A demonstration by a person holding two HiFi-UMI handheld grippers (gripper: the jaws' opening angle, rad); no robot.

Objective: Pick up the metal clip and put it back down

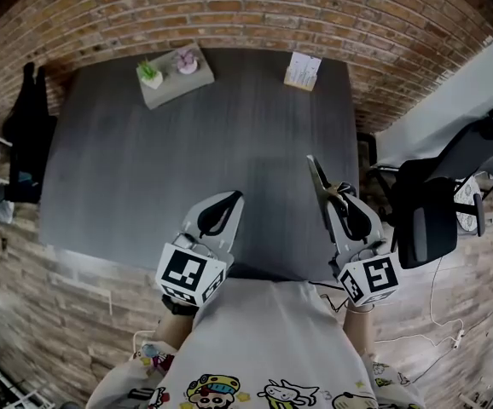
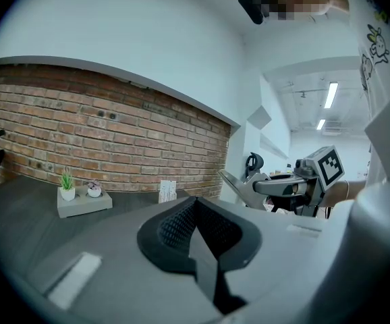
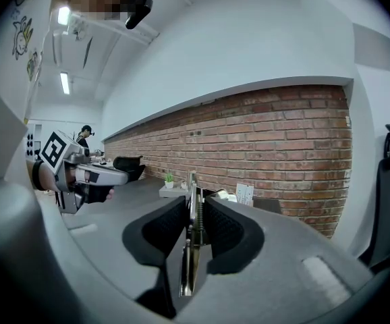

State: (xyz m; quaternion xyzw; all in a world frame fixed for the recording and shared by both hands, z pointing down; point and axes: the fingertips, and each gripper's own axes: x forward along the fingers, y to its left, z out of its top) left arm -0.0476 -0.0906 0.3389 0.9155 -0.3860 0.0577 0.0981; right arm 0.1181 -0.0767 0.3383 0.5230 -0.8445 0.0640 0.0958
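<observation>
Nearest the person's body, both grippers were held side by side over the near edge of the dark surface (image 1: 187, 160). The left gripper (image 1: 234, 196) had its fingers pressed together with nothing between them, and it looked idle.

Just beside it, the right gripper (image 1: 339, 192) had its fingers clamped on the metal clip (image 3: 189, 235). The clip stood edge-on between the pads, its thin tip poking out past the fingertips. It seemed to me to be held clear of the surface, not resting on it, so I took the lifting as done and the setting-down as the step in hand.

To do that well, I'd say the right hand should sink slowly over the bare patch in front of it. The clip's tip ought to stay pointed away from the left gripper. The fingers should part only once the clip rests on the surface, since a thin piece of metal let go from the air would likely bounce or skid.

Farther back, well apart from all this, a planter tray (image 1: 176, 77) with small potted plants and a little card stand (image 1: 303, 71) sat by the brick wall (image 1: 229, 7). An office chair (image 1: 434, 203) stood off to the right.
</observation>
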